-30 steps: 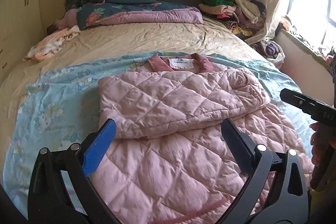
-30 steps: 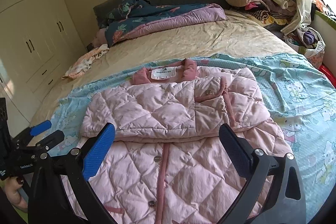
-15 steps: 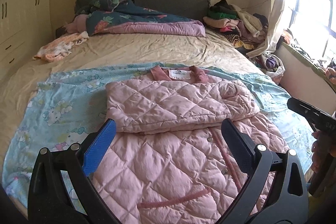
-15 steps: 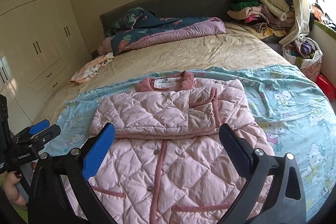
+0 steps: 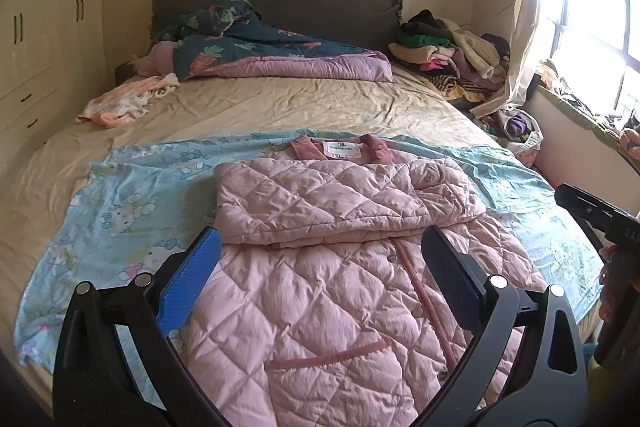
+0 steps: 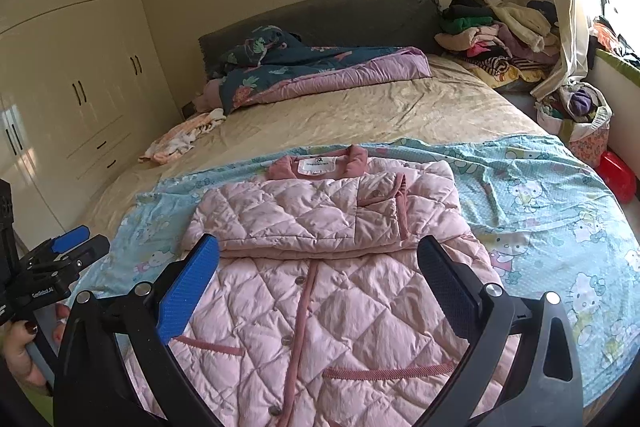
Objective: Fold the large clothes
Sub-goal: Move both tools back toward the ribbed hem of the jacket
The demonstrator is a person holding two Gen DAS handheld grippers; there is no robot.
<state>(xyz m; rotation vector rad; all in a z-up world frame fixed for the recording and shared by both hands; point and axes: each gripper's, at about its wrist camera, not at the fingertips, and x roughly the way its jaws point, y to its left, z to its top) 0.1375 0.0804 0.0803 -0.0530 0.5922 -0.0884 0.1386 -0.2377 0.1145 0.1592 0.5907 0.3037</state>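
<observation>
the pink coat (image 5: 320,279) lies flat on the blue sheet (image 5: 120,211) on the bed, sleeves folded across its chest; both tools (image 5: 320,279) (image 6: 318,281) hover wide open and empty; the body fold remains, i judge.

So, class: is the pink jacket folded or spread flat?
Partly folded: the jacket's sleeves lie across its chest, while its lower half is still spread on the blue sheet.

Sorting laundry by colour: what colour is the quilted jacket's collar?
Darker dusty pink than the pale pink quilted jacket; its collar shows best in the right wrist view.
</observation>
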